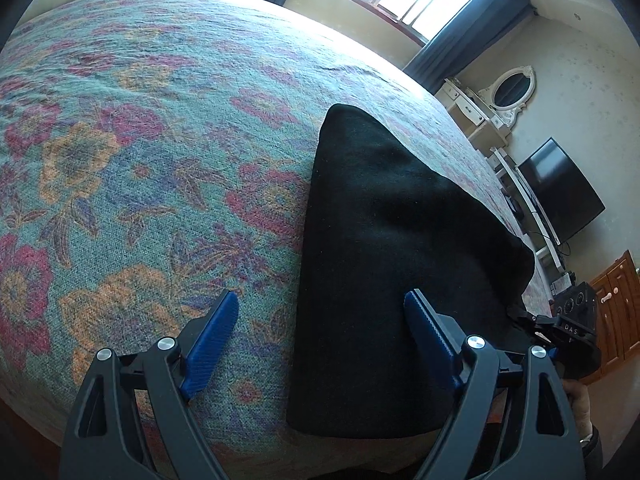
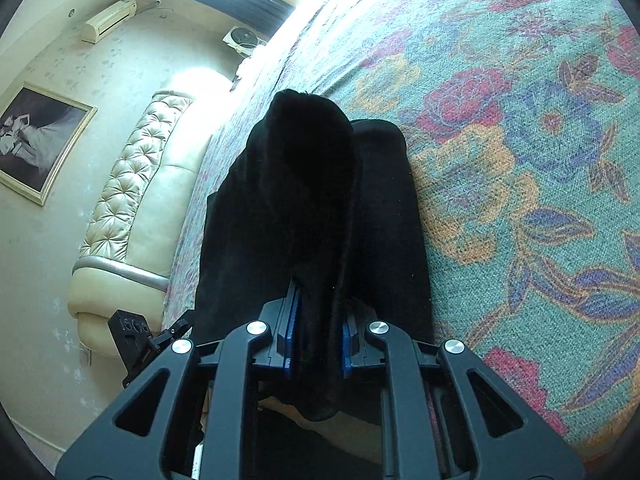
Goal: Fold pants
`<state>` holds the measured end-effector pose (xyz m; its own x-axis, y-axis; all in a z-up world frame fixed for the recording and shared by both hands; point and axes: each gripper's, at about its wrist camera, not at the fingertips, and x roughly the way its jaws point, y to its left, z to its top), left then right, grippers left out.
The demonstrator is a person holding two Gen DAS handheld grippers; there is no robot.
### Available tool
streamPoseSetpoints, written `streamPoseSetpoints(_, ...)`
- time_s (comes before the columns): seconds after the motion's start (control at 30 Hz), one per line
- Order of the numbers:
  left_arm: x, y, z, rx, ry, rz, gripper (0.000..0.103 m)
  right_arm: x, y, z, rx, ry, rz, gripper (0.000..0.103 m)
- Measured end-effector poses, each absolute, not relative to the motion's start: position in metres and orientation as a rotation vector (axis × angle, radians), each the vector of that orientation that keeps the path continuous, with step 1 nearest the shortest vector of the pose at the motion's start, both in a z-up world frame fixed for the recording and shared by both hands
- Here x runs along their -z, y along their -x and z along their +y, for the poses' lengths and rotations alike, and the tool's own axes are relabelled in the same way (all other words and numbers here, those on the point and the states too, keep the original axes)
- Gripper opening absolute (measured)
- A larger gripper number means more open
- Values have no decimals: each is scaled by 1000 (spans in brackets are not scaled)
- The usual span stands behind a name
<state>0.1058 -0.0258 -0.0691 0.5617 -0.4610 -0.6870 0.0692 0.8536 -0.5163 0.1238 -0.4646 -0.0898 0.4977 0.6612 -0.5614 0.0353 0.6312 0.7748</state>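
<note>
My right gripper [image 2: 316,332] clamps a raised fold of the black pants [image 2: 312,208]; my left gripper [image 1: 320,340] gapes wide above them. They lie on the floral bedspread [image 1: 140,160], long axis toward 12 o'clock.

Left gripper [image 1: 322,318] over bed

Its blue fingers [image 1: 212,344] gape wide, one above the floral bedspread [image 1: 120,140], the other above the black pants [image 1: 400,260] lying flat. Right gripper [image 1: 560,332] is at the pants' far edge.
</note>
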Motion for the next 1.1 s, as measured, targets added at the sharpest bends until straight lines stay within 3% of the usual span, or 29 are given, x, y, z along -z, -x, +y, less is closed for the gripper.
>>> streamPoseSetpoints(0.03, 68, -106, -24, 326, 470, 928, 84, 86, -121, -468, -435, -831, 981, 27)
streamPoseSetpoints(0.07, 65, -105, -22, 324, 472, 921, 84, 81, -117, -474, -440, -846, 963, 44)
streamPoseSetpoints(0.1, 63, -104, -18, 321, 477, 911, 84, 77, -113, -481, -447, -866, 941, 68)
streamPoseSetpoints(0.17, 61, -103, -11, 315, 492, 901, 84, 68, -103, -493, -437, -887, 909, 91)
streamPoseSetpoints(0.47, 63, -89, -9, 243, 387, 956, 84, 94, -83, -516, -380, -951, 974, 92)
streamPoseSetpoints(1.1, 76, -85, -18, 134, 438, 974, 91, 92, -85, -477, -480, -952, 1001, 95)
